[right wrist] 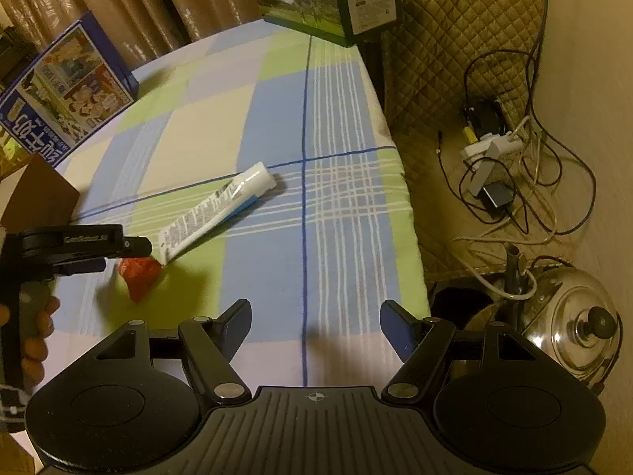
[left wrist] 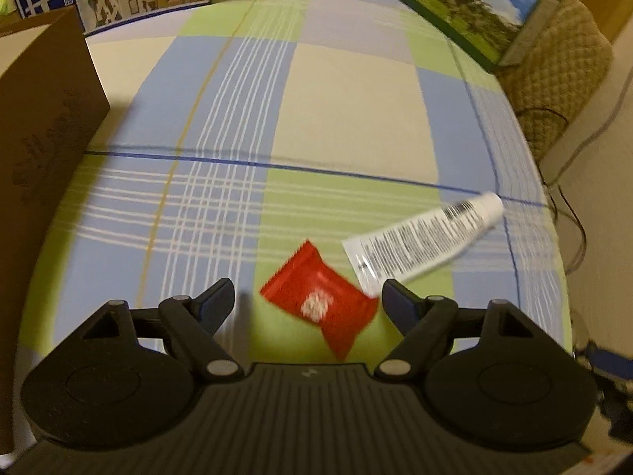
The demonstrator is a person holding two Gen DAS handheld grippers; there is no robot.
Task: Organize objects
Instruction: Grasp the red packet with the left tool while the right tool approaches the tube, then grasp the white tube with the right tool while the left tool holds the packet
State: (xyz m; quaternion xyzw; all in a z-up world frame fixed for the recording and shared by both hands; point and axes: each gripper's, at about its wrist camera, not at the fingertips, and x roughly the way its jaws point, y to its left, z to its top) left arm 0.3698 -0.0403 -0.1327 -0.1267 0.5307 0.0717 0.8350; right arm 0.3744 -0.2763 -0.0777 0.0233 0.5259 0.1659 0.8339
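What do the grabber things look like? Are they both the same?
Yes, they match. Each tool, left and right, is matte black plastic with a ribbed middle plate, two round discs, silver rivets on jointed links, and dark blue fingers. The person's bare hand grips the left one's handle.

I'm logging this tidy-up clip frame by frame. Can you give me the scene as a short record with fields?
surface: bed with plaid sheet
red packet: lies flat between the open fingers of the left gripper, not gripped
white tube: lies beyond the packet, its crimped end next to it
right gripper: open, over bare sheet, holds nothing
brown cardboard box: on the left
printed boxes: at the far edge
off the bed: metal kettle, cables
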